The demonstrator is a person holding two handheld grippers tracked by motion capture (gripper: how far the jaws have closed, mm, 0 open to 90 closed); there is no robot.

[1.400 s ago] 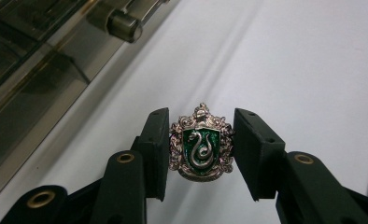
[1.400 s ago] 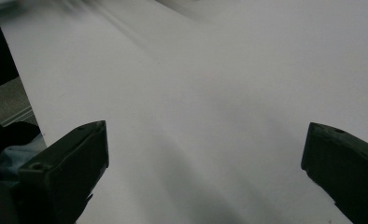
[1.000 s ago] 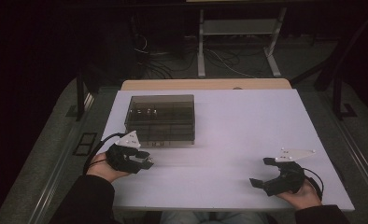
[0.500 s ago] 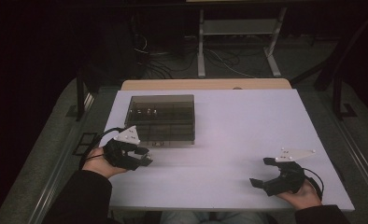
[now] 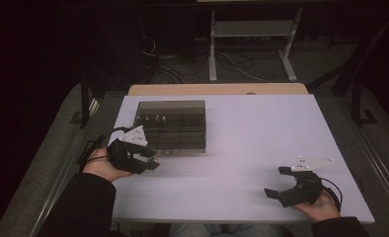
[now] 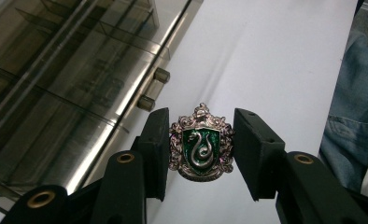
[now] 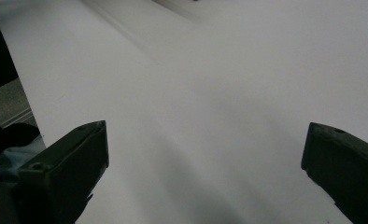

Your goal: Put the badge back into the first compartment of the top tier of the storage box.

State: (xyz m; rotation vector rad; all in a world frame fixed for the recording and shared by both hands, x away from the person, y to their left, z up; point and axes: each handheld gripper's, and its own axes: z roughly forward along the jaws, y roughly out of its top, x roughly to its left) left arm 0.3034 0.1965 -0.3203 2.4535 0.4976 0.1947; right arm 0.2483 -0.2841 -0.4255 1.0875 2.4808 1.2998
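Item: crest badge (image 6: 201, 143), silver-toned metal with green enamel and a serpent. I judge it small, light, rigid, smooth-faced, so liable to slip; best gripped by its 2 side edges, as now. My left tongs (image 6: 200, 149) are clamped on those edges, holding it above the white counter (image 5: 252, 128), just beside the smoked clear box (image 5: 172, 124). Its face looks at the camera, crown end pointing away from the tongs; long axis crown to tip. My right tongs (image 7: 204, 158) gape wide, empty, over bare counter.
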